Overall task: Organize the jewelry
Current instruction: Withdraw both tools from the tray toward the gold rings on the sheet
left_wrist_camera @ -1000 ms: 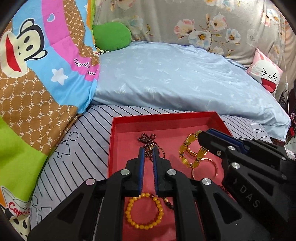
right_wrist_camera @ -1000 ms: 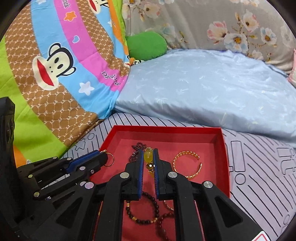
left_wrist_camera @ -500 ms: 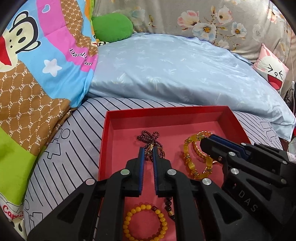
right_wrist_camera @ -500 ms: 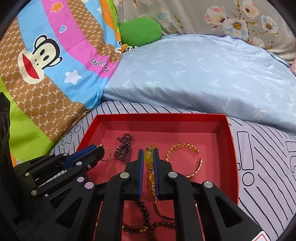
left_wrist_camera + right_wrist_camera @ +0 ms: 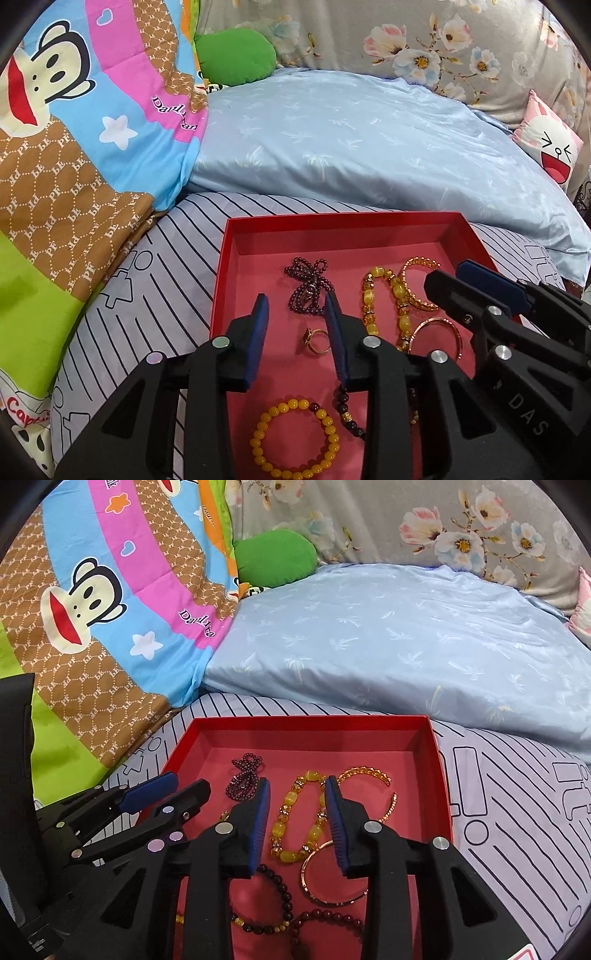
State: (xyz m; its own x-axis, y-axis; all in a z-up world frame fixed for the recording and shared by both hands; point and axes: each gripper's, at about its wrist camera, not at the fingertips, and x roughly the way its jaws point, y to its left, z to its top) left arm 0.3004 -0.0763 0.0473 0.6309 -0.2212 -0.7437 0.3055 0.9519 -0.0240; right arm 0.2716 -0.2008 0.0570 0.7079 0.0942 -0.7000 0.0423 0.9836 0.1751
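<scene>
A red tray (image 5: 221, 280) (image 5: 441, 775) on the bed holds the jewelry. My left gripper (image 5: 295, 304) is open and empty above a small gold ring (image 5: 318, 339), which lies on the tray floor with a dark purple bead string (image 5: 308, 282) beyond it. My right gripper (image 5: 295, 786) is open and empty over a chunky yellow bead bracelet (image 5: 286, 821) lying flat in the tray. A gold cuff bangle (image 5: 384, 790), a thin rose-gold bangle (image 5: 314, 882), a round yellow bead bracelet (image 5: 295, 439) and dark bead bracelets (image 5: 280, 897) also lie inside.
The tray rests on a striped grey sheet (image 5: 147, 295). A pale blue pillow (image 5: 369, 147) rises behind it. A cartoon monkey quilt (image 5: 74, 129) is heaped at the left. A green cushion (image 5: 236, 55) and a floral pillow (image 5: 443, 48) sit at the back.
Both grippers opened. The left let go of the gold ring and the right let go of the yellow bead bracelet, and both pieces now lie in the tray.
</scene>
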